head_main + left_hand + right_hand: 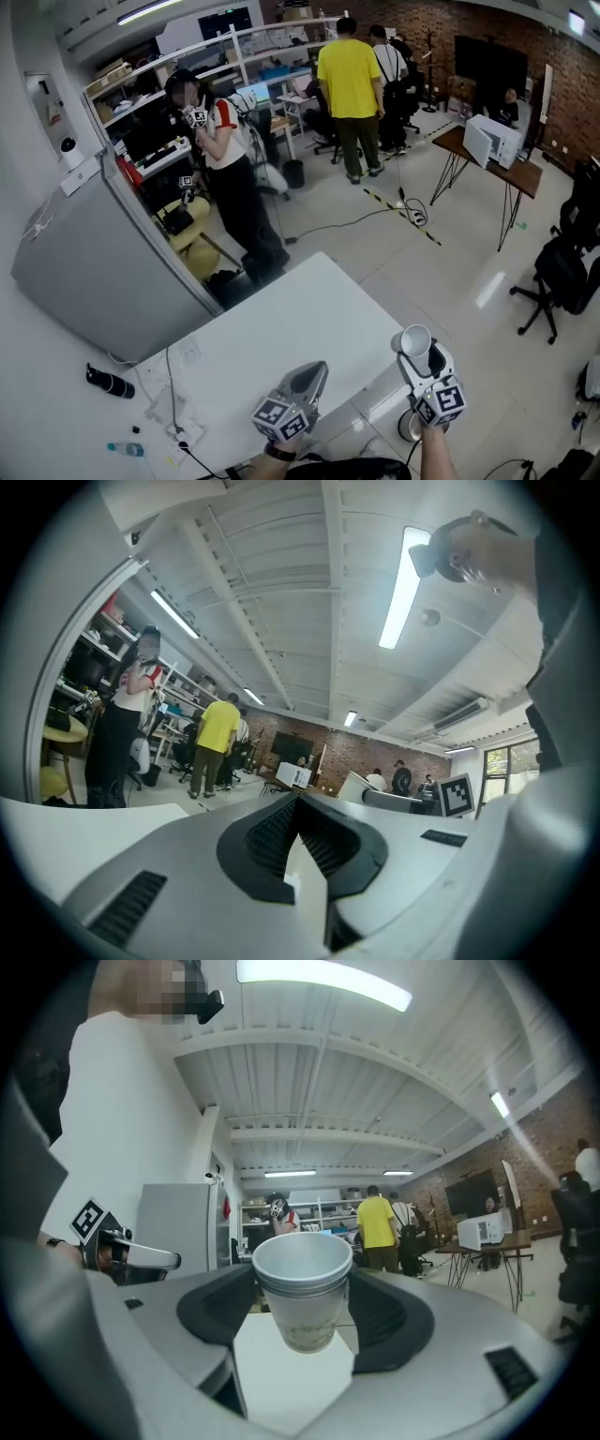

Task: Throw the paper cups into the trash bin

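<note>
- Right now the right gripper (419, 354) is clamped on a stack of paper cups (415, 341), just off the right-hand edge of the white table (281, 328) and over the floor.
- Seen from the right gripper view, the paper cups (302, 1288) stand upright with the open mouth up. Two rims show one inside the other, and the dark pads of the right gripper (302, 1309) press on both sides of the stack.
- Over the near edge of that table, the left gripper (312, 372) has its jaws together and points towards the table's far side.
- From the left gripper view, the left gripper (295, 803) has nothing between its ribbed pads, which meet at the tip.
- Beside the table's right near corner, a round rim (404, 427) shows on the floor just under the right gripper. It is mostly hidden, and I cannot tell what it is.
- Cables (173, 412) lie on the table's left near part.
- Left of the table stands a tilted-looking grey cabinet (94, 253).
- Beyond the table's far edge stands a person in a white and red top (230, 187), and farther off a person in a yellow shirt (349, 84) with the back turned.
- Well off to the table's right is a black office chair (558, 272).
</note>
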The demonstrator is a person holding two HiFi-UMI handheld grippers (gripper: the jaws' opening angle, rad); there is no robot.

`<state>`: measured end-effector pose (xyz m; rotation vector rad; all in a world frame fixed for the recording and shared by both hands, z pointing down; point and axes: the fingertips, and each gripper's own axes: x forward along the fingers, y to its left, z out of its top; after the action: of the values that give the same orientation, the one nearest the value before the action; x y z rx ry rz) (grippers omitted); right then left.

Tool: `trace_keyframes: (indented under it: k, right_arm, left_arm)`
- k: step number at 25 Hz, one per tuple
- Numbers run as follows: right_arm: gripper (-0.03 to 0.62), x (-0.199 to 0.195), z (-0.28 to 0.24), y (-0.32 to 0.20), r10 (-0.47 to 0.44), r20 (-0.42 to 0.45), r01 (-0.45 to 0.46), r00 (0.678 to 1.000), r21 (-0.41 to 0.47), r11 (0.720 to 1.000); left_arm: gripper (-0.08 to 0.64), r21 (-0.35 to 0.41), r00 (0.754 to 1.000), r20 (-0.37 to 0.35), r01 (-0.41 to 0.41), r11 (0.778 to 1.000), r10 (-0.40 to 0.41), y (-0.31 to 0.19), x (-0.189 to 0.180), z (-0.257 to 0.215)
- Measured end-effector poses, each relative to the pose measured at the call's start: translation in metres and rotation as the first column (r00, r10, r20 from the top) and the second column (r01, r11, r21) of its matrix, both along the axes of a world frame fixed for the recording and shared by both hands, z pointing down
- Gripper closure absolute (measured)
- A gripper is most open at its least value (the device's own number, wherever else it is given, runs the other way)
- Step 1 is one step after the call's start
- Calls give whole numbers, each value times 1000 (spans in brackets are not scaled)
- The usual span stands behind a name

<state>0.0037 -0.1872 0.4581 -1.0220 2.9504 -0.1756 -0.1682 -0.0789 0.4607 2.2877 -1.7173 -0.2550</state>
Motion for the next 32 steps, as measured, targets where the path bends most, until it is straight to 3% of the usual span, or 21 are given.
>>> trace_keyframes:
  k: [6, 10, 13, 16, 21, 25, 32]
  right_arm:
    - [267, 134, 18, -8, 148, -17, -148, 989, -26, 989]
    - [267, 219, 43, -9, 294, -32, -296, 955, -61, 953]
    - [267, 268, 72, -12, 389, -53, -393, 920, -95, 915]
    - [267, 320, 116, -2, 487, -88, -495, 869, -169, 853]
    - [267, 374, 224, 49, 584, -175, -604, 793, -357, 713]
    - [267, 384, 351, 40, 552, -246, -595, 797, -475, 648]
    - [267, 358, 616, 64, 481, -332, -555, 811, -696, 456]
  left_arm:
    - [560, -26, 991, 13, -130, 991, 131, -27, 114, 7]
    - [560, -49, 968, 17, -248, 967, 249, -49, 175, 21]
    - [560, -75, 937, 30, -346, 935, 349, -72, 216, 36]
    - [560, -117, 888, 33, -453, 884, 459, -91, 264, 58]
    - [560, -238, 798, 6, -584, 776, 603, -93, 328, 113]
    - [560, -306, 768, -5, -611, 730, 641, -107, 360, 169]
    - [560, -481, 726, -39, -616, 624, 686, -74, 364, 294]
